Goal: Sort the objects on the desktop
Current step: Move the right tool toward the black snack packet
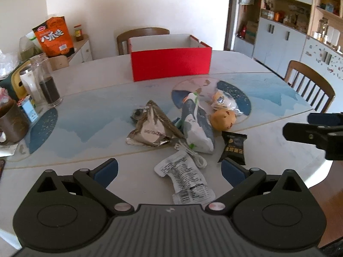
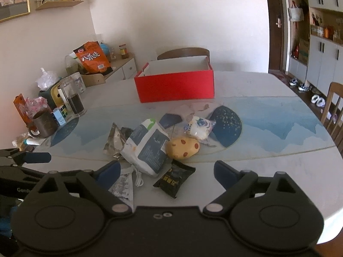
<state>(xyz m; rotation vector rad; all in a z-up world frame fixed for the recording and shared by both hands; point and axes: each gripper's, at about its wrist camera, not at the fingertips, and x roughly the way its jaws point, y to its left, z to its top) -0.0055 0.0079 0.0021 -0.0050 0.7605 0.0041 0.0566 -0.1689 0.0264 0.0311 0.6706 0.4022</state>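
The white pouch (image 1: 186,181) lies flat on the table (image 1: 278,150) nearest your left gripper (image 1: 169,169), at twelve o'clock from it and partly between its blue pads (image 1: 107,171), with its long axis running from about eleven to five o'clock, so it sits skewed across your closing line. Just past its far end, at one o'clock, the white cable (image 1: 193,153) curls against it, and the black packet (image 1: 233,147) lies at about two o'clock, close by the right-hand pad. From your right gripper (image 2: 167,171) that same black packet (image 2: 174,177) is dead ahead at twelve o'clock, its length running from one to seven, while the pouch (image 2: 123,187) is off at ten o'clock by the left pad. So I judge the left hand nearer the pouch and the right hand nearer the packet. Both grippers stand wide apart and hold nothing. Beyond these the heap goes on: the white and blue bag (image 1: 197,128), the silver triangle pack (image 1: 153,128), the spotted bun (image 1: 223,120) and a wrapped bun (image 1: 221,100) behind it. Farther still, at twelve o'clock, the red box (image 1: 170,65) stands with its top uncovered, and nothing shows inside it from here. To take the pouch you likely need to turn your left wrist a little so the pads close across its narrow width.
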